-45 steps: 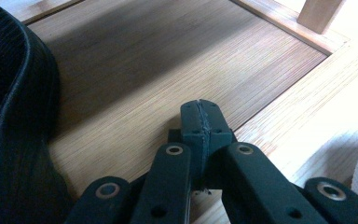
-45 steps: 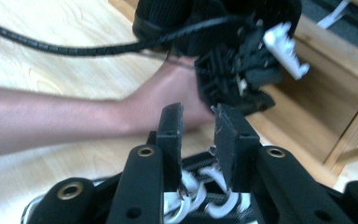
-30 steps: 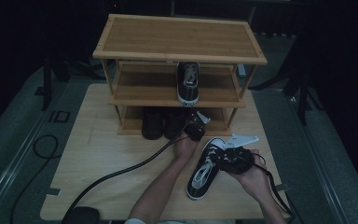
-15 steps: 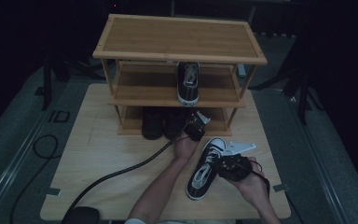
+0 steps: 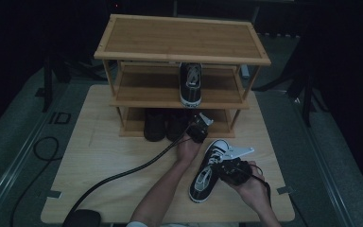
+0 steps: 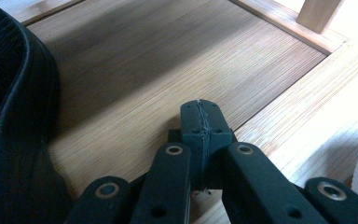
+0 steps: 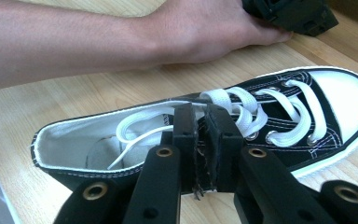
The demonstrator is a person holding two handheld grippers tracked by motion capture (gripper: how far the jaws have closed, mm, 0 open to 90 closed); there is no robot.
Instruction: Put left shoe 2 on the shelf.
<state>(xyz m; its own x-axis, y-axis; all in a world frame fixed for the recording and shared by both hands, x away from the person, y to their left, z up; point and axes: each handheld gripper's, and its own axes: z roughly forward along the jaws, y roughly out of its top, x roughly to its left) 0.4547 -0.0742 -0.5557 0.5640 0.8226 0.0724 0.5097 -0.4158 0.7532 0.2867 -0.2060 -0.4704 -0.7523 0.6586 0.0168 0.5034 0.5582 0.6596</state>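
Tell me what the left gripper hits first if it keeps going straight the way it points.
Probably the bottom shelf board of the wooden shoe rack: the shut left gripper aims along it, with a dark shoe just beside that line. Depth is unclear.

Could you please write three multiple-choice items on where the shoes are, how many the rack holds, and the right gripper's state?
1. Where does the sneaker under the right gripper lie?
A. table
B. top shelf
C. floor

2. How many shoes stand on the middle shelf?
A. none
B. one
C. three

3. How is the right gripper?
A. wide open
B. shut on the sneaker's side wall
C. holding a cable

A: it lies on the table before the rack.
B: one sneaker.
B: pads pinch the wall; the jaws have just been closing.
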